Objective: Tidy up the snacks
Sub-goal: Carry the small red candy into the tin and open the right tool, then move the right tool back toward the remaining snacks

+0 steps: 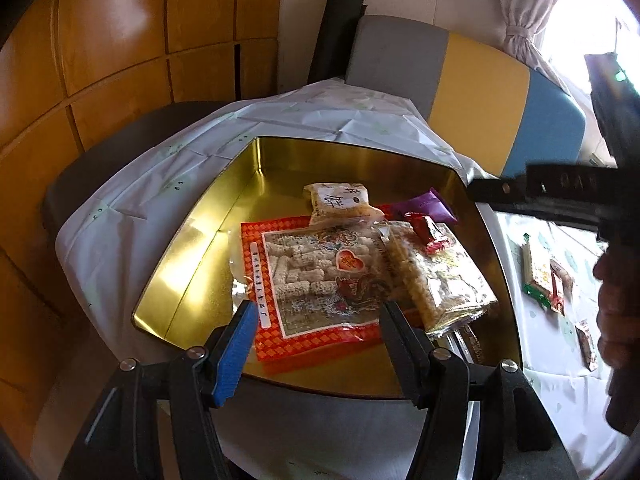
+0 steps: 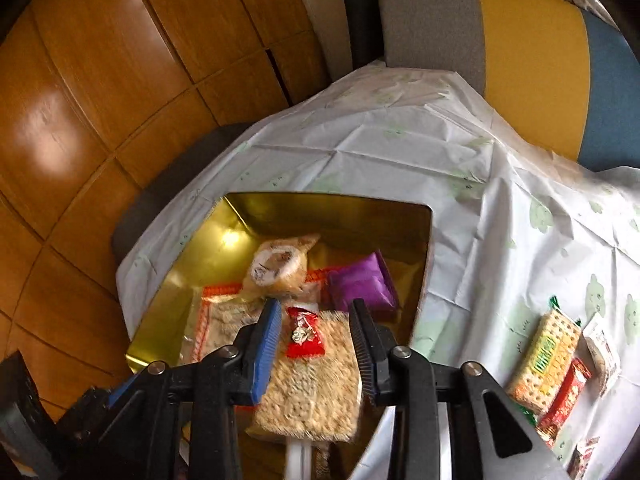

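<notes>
Jaws on both our grippers stand open and hold nothing: the left gripper (image 1: 316,316) hangs over the shiny gold tin box (image 1: 192,248), and the right gripper (image 2: 314,316) over the small red candy packet (image 2: 304,336) inside it. More snacks wait on the bench, like the long cracker pack in clear wrap (image 2: 544,360). We think it is light, crinkly and easy to break, so we should pinch it softly across its middle.

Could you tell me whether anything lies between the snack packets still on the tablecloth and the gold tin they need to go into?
Nothing visible does. The cracker packet and the red packet lie on the tablecloth beside the gold tin, with only bare cloth between them. The tin is open-topped and partly filled, with bare floor at its far side.
</notes>
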Demonstrator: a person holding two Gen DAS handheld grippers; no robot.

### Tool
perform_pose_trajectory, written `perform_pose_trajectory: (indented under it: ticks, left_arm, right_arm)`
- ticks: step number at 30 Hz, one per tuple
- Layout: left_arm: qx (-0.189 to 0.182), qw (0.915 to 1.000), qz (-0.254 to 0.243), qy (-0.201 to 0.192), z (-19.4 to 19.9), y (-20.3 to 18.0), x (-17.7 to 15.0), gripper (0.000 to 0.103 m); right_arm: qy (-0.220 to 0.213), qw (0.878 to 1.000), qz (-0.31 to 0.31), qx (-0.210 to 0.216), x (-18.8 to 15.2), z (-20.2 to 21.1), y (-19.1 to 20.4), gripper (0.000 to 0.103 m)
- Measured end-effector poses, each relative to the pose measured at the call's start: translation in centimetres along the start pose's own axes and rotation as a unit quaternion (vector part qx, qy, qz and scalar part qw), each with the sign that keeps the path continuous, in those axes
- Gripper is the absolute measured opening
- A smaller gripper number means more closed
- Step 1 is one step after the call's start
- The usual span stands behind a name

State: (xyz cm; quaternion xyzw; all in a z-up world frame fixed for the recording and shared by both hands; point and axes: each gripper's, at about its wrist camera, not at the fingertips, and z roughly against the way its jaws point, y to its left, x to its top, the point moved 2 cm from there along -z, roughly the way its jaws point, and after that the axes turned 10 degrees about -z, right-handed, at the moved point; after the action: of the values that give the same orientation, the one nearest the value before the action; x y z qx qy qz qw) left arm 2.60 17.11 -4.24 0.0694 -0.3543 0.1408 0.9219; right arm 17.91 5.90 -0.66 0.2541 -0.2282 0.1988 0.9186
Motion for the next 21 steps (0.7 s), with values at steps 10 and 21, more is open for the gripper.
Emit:
perform_pose_trajectory:
  ticks: [10, 21]
  left_arm:
    - [-0.007, 0.9997, -0.021, -0.006, 0.7, -1.4, -0.1, 0.064]
    - [-0.02, 0.9989, -0.039, -0.014, 1.4, -2.7, -0.1, 0.064]
  right_arm:
    - [-0.007, 0.999, -0.002, -0.039, -3.1, 2.3, -3.6, 0.036]
    - [-0.019, 0.997, 0.004, -0.081, -6.5, 5.6, -6.8, 0.036]
